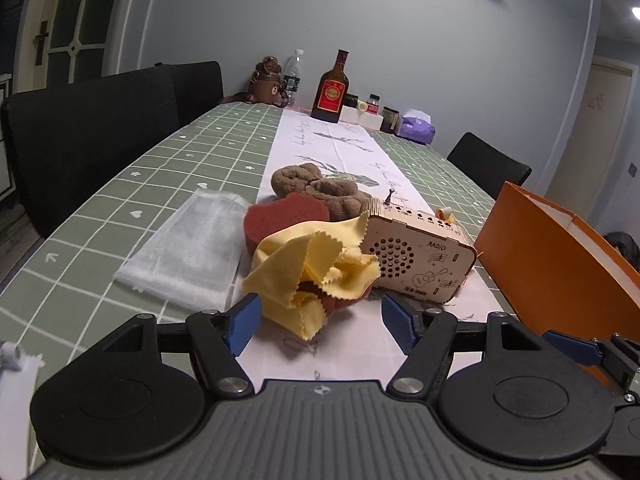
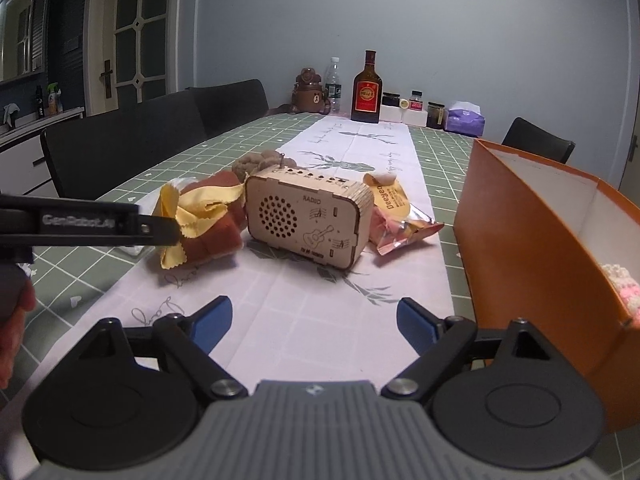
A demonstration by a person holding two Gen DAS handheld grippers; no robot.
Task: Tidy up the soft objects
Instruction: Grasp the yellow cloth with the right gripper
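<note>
A crumpled yellow cloth point(image 1: 312, 272) lies over a red sponge point(image 1: 288, 216) on the white runner, with a brown plush towel point(image 1: 320, 190) behind them. My left gripper point(image 1: 322, 320) is open, and the cloth's near corner lies between its blue pads without being pressed. From the right wrist view the cloth point(image 2: 200, 204) and sponge point(image 2: 216, 236) sit at the left, with the left gripper's finger point(image 2: 156, 226) beside them. My right gripper point(image 2: 316, 316) is open over bare runner, nothing between its pads. An orange box point(image 2: 540, 240) at the right holds a pink knitted piece point(image 2: 624, 292).
A wooden radio point(image 2: 308, 220) stands right of the sponge, with a snack packet point(image 2: 400, 216) behind it. A white mesh bag point(image 1: 192, 248) lies flat to the left. Bottles, jars and a tissue pack point(image 2: 464, 118) line the far end. Black chairs point(image 1: 92, 128) flank the table.
</note>
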